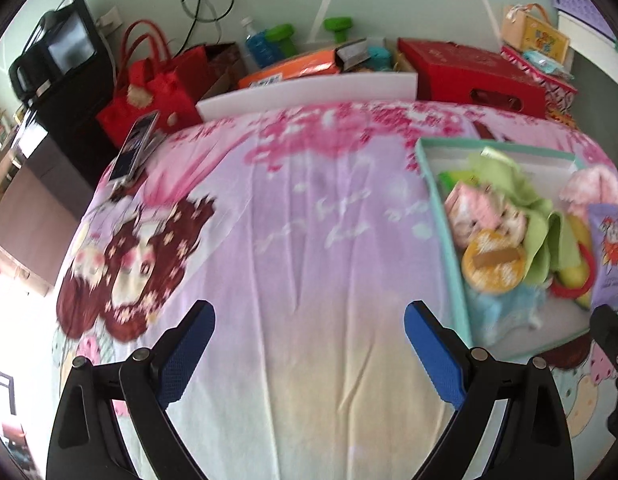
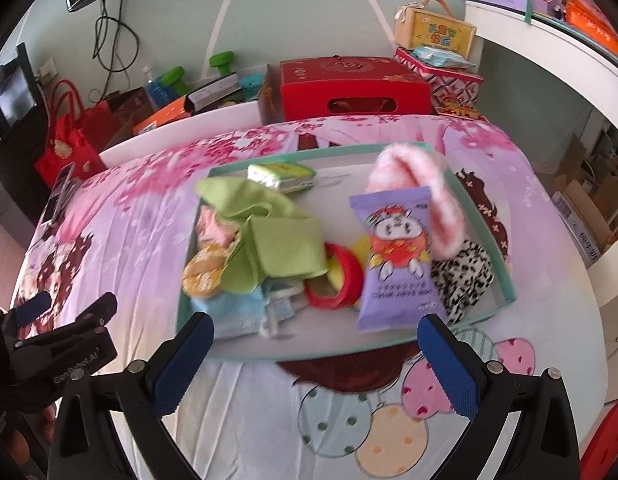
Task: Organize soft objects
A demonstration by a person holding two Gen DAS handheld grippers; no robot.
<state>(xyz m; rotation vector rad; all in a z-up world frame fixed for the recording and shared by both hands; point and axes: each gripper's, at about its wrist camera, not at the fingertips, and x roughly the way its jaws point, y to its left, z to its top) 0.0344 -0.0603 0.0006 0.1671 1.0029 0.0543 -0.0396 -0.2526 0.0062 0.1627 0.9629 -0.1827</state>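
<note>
While both my left gripper (image 1: 309, 344) and right gripper (image 2: 315, 356) hung released and empty above the bedspread (image 1: 293, 216), the soft things lay heaped inside the teal tray (image 2: 505, 268); any pinch, I judged, wanted one item singled out, taken shallow.

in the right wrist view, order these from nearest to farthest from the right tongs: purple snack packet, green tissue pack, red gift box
1. Purple snack packet, near side of the tray, right of centre.
2. Green tissue pack, at the tray's far edge.
3. Red gift box, beyond the bed, by the wall.
</note>
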